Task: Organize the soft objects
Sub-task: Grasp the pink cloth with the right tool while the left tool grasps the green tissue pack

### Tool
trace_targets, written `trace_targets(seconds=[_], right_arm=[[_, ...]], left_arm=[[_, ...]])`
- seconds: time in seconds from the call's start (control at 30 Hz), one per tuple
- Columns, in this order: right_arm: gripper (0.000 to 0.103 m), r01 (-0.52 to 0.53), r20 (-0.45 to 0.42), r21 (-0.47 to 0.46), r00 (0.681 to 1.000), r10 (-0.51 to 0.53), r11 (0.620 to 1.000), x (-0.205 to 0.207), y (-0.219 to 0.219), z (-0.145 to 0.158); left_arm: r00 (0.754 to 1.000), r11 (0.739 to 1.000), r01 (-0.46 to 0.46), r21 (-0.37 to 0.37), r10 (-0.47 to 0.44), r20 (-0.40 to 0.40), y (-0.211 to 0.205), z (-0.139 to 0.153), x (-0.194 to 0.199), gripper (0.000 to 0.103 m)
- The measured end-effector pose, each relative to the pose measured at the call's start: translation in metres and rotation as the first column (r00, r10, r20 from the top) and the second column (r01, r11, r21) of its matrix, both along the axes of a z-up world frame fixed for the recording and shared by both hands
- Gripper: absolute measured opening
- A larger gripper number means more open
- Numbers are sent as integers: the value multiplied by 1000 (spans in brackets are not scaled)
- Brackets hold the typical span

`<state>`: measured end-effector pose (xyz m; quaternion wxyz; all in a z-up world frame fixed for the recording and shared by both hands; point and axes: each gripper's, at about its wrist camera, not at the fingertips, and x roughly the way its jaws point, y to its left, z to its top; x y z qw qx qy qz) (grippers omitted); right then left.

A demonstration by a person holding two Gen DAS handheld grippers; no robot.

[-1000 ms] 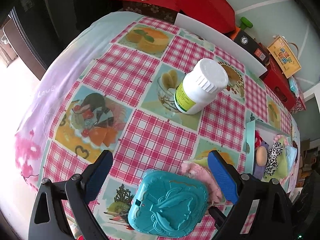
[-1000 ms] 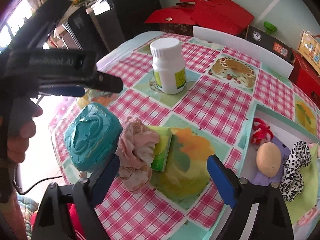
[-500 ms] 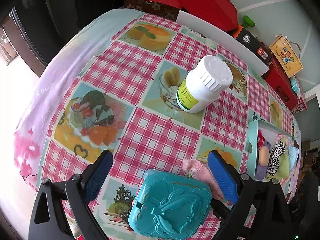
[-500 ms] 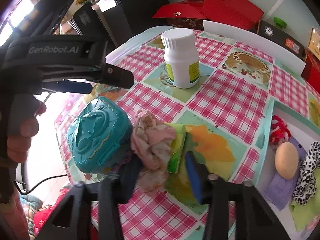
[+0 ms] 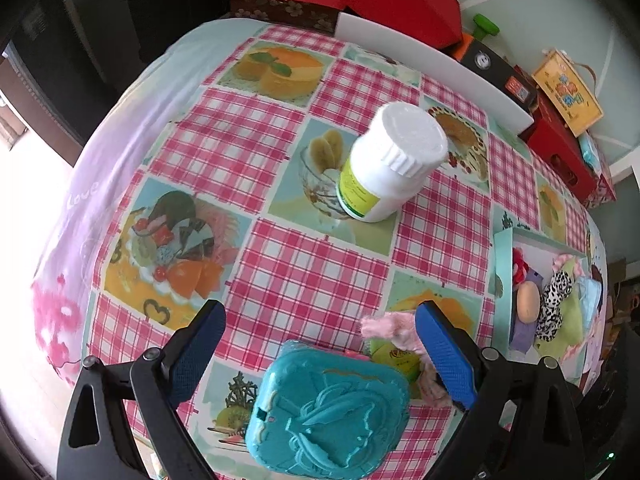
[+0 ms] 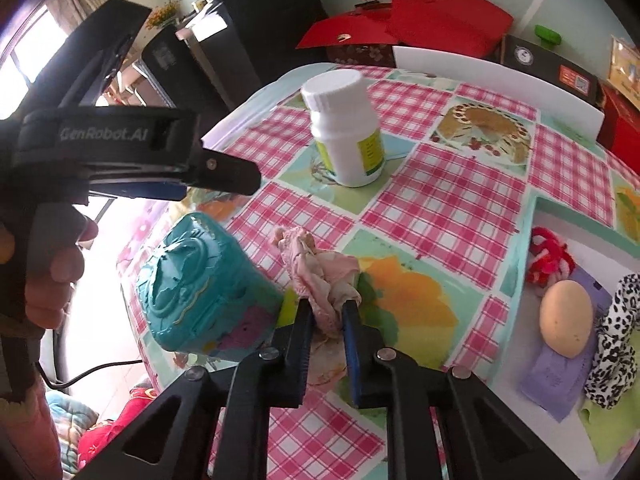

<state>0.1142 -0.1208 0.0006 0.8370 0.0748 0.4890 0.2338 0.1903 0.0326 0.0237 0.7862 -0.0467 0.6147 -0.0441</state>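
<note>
Left wrist view: left gripper gapes wide over the teal box; a crumpled pink cloth peeks out at two o'clock.

Right wrist view: right gripper, just closing, pinches that cloth, probably resting on a green sponge; tray at three o'clock.

One white bottle, one teal case, one pink cloth, one egg, two claws.

right tool jaws just closing, left tool agape
</note>
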Motion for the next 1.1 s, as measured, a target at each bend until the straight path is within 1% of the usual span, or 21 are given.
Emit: trace_targets(seconds=[0.13, 0.37, 0.43, 0.5, 0.57, 0.6, 0.7, 0.93, 1.0, 1.1], right_arm=[[12, 22, 12, 12, 1000, -22, 1000, 0, -11, 3], [12, 105, 28, 27, 994, -106, 994, 0, -41, 10], [12, 126, 32, 37, 991, -127, 991, 1, -48, 11], [12, 150, 38, 49, 988, -152, 987, 1, -58, 13], [12, 165, 41, 57, 985, -167, 985, 1, -64, 15], [12, 171, 43, 60, 984, -174, 983, 1, -67, 15], [12, 194, 46, 65, 979, -197, 979, 0, -75, 17], [12, 220, 56, 75, 973, -224, 973, -3, -87, 21], [12, 226, 60, 79, 971, -231, 971, -4, -89, 22], [12, 232, 60, 83, 970, -237, 969, -5, -92, 23]], left_arm=[[998, 999, 50, 10, -50, -35, -11, -4, 4, 96], [983, 988, 149, 34, -144, -111, -35, -9, 15, 96], [974, 982, 185, 44, -177, -144, -44, -13, 19, 96], [959, 974, 222, 43, -210, -190, -52, -21, 25, 95], [946, 969, 243, 40, -227, -229, -59, -27, 29, 95], [936, 966, 256, 35, -238, -258, -62, -32, 31, 95], [917, 960, 277, 40, -252, -308, -69, -43, 35, 94], [889, 949, 311, 45, -274, -367, -84, -64, 41, 92], [883, 948, 315, 49, -274, -382, -96, -72, 42, 92], [874, 945, 325, 49, -280, -397, -101, -80, 43, 92]])
